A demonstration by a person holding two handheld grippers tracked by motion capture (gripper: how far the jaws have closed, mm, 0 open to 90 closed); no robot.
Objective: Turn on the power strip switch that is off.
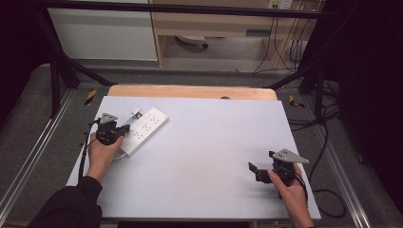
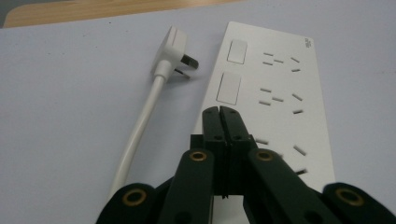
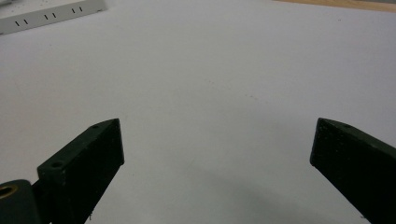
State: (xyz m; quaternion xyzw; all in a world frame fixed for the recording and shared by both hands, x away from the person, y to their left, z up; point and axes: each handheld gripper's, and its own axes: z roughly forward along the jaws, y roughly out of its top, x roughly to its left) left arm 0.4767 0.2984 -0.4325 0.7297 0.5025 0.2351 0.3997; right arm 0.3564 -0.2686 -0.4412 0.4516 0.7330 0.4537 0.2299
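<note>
A white power strip (image 1: 145,129) lies at an angle on the left part of the white table top. In the left gripper view the power strip (image 2: 280,88) shows two switches and rows of socket slots. A white plug (image 2: 173,51) on a white cable (image 2: 137,135) rests just left of it, unplugged. My left gripper (image 1: 124,129) hovers over the strip's near end, and its jaws (image 2: 219,112) are pressed together with nothing between them. At the right front of the table my right gripper (image 1: 253,170) stands open over bare surface, jaws (image 3: 215,140) wide apart.
The white table top (image 1: 204,142) has a wooden strip (image 1: 190,91) along its far edge. Black frame bars and cables stand around the table, with a cable loop (image 1: 332,199) on the floor at the right. A corner of the power strip (image 3: 46,14) appears far off in the right gripper view.
</note>
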